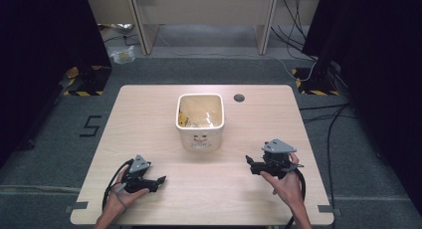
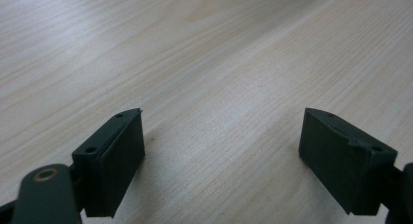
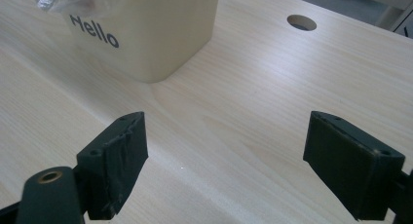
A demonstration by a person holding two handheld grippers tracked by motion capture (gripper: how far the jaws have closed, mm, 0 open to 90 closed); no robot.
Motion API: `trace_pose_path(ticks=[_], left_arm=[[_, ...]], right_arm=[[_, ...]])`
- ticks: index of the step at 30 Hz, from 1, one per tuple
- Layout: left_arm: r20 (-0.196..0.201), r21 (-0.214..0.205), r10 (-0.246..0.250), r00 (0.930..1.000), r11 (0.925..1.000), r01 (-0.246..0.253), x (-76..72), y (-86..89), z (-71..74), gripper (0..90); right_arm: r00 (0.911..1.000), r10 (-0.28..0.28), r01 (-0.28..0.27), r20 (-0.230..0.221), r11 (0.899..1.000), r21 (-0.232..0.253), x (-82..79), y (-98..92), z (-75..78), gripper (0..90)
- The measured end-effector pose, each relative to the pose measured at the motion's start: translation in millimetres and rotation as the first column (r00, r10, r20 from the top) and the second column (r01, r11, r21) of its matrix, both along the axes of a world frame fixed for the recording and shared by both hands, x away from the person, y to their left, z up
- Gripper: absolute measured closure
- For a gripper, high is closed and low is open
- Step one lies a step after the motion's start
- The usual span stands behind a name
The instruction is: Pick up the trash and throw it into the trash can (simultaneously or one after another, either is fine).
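Note:
A cream square bin [image 1: 200, 122] stands at the middle of the wooden table [image 1: 149, 114], with a clear bag and yellow items inside. The right gripper view shows its side [image 3: 156, 34] printed "Hello". My left gripper [image 1: 160, 180] rests near the front left of the table, held by a hand, jaws pointing right. Its jaws stand wide apart over bare wood [image 2: 221, 136], so it is open and holds nothing. My right gripper [image 1: 249, 162] sits at the front right, jaws pointing left toward the bin. It [image 3: 224, 156] is also open and empty.
A round cable hole [image 1: 239, 97] lies behind the bin to the right, also seen as the hole [image 3: 301, 22] in the right gripper view. Cables [image 1: 328, 139] run across the grey floor right of the table. Desk legs and dark curtains stand beyond.

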State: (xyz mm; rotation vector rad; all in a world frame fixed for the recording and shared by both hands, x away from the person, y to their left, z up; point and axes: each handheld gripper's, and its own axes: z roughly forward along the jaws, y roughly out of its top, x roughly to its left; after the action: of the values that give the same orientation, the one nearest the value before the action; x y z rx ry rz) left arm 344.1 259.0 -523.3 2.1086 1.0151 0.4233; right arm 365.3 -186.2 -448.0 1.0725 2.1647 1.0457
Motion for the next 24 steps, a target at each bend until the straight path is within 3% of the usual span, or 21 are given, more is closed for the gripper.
trace_pose_path(ticks=[24], left_arm=[[0.0,-0.001,0.0,1.0,1.0,0.0,0.0,0.0,0.0,15.8]], right_arm=[[0.997,0.006,-0.008,-0.078,1.0,-0.025,-10.9,3.2,-34.1,16.3]])
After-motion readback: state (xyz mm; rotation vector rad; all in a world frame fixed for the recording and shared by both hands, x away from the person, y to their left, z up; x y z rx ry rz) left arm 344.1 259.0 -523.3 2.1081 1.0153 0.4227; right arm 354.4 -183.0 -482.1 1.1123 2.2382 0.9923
